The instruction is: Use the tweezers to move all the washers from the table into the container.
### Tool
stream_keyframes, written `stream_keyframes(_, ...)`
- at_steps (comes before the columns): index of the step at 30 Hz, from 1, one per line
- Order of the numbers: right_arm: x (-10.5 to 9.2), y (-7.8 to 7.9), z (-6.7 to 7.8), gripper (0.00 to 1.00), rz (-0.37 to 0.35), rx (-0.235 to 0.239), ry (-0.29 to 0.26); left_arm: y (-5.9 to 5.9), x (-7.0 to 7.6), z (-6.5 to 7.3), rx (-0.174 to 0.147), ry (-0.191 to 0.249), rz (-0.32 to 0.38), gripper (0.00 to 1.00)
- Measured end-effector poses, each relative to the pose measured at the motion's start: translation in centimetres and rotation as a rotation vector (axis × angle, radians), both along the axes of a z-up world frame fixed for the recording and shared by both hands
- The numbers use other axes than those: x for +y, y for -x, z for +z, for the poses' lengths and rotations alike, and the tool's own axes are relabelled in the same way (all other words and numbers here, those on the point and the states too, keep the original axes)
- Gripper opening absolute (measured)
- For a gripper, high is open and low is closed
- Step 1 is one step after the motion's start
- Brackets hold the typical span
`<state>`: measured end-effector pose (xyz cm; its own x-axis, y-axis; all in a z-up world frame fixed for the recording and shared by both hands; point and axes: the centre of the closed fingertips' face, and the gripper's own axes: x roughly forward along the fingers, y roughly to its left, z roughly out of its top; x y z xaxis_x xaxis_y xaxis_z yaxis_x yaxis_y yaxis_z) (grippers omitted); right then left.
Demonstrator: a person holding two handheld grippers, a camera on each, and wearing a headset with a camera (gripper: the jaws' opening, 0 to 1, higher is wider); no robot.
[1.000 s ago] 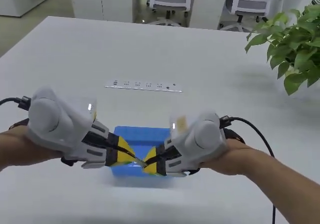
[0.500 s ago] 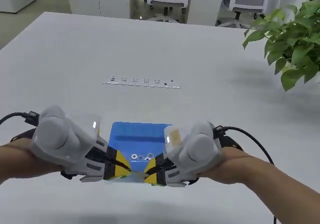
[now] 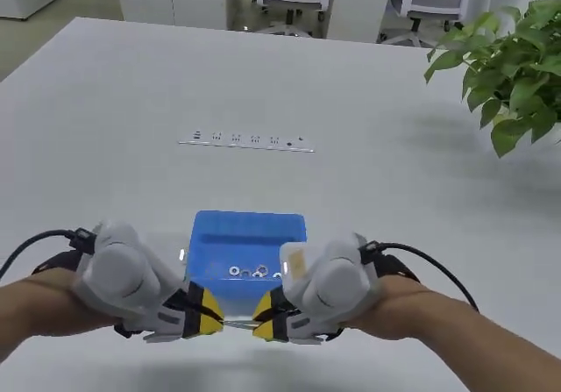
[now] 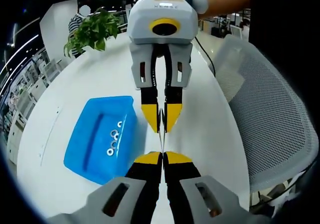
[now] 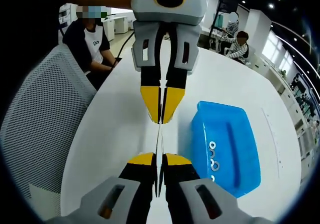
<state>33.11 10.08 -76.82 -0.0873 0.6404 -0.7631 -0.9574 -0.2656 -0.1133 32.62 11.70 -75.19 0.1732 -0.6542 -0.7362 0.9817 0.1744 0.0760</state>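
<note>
Left gripper (image 3: 213, 322) and right gripper (image 3: 261, 324) nose to nose at the desk's near edge, both jaws pinched on the tweezers (image 3: 237, 324); container (image 3: 250, 225) holding washers (image 3: 250, 273) just behind, plant (image 3: 517, 67) by the right edge.

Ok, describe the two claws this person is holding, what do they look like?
Both match. The left claw and right claw each have a rounded light grey housing and black jaws ending in yellow wedge-shaped tips. Each has a black cable trailing from the back. The person's forearms are bare, with no sleeves or gloves.
</note>
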Motion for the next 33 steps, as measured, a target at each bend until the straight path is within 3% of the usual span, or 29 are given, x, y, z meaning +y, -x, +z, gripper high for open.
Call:
stream_keyframes(13,0.1,0.3,-2.1,0.09,-0.005,0.02,0.037,0.3,0.3,-2.8,0.044,-0.053,-0.006,0.06)
stream_keyframes(33,-0.3,1.1,-3.5,0.09,-0.012,0.056,0.072,0.8,0.2,-4.8,0.096,-0.089,-0.01,0.06)
